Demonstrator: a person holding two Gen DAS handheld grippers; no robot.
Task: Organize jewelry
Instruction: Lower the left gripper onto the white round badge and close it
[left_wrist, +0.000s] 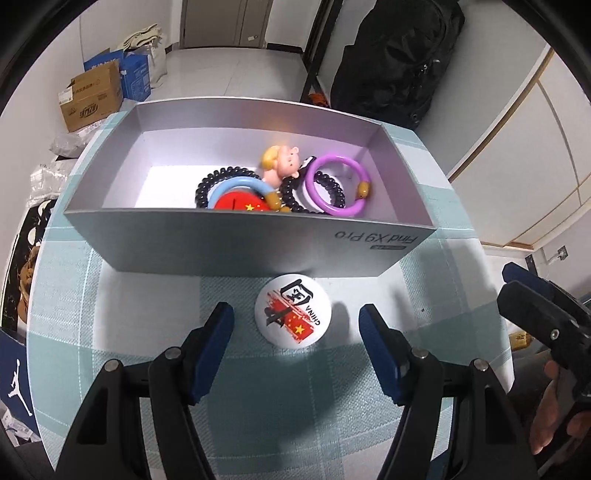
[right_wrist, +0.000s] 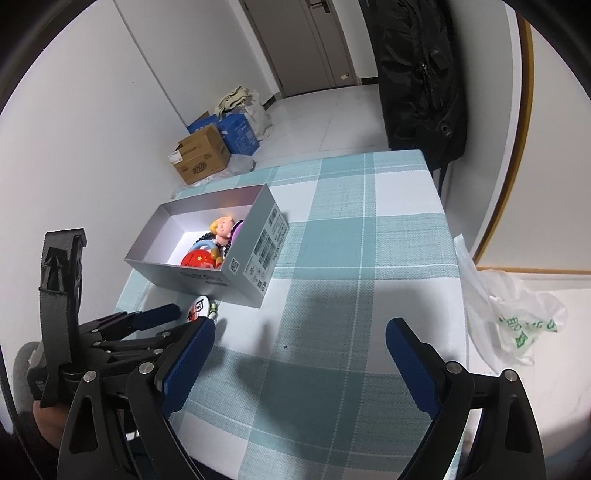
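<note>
Checked cloth in pale green and white covers the table (right_wrist: 388, 229), the largest surface in both views, and everything else is placed here against the grey cardboard box (left_wrist: 236, 243) that stands open on it. Beyond the box, on the floor, sit a brown carton (right_wrist: 201, 158) and a blue one (right_wrist: 236, 133). Inside the box, gathered toward its right half in the left wrist view, lie a black spiral band (left_wrist: 225, 175), a purple ring (left_wrist: 334, 184) with an amber bead, a blue ring (left_wrist: 236, 186), a red round badge (left_wrist: 236, 203) half hidden by the near wall, and a small blond figurine (left_wrist: 280, 160) resting on top of the bands. Just outside the box, close against its near wall, lies a white round badge (left_wrist: 293, 308) printed in red and black. The left gripper (left_wrist: 295, 317) hangs over this badge with its blue-padded fingers (left_wrist: 221, 328) spread on either side, not touching it. The right gripper (right_wrist: 299, 332) is further from the box, to its right over bare cloth, its fingers apart with nothing between them.
</note>
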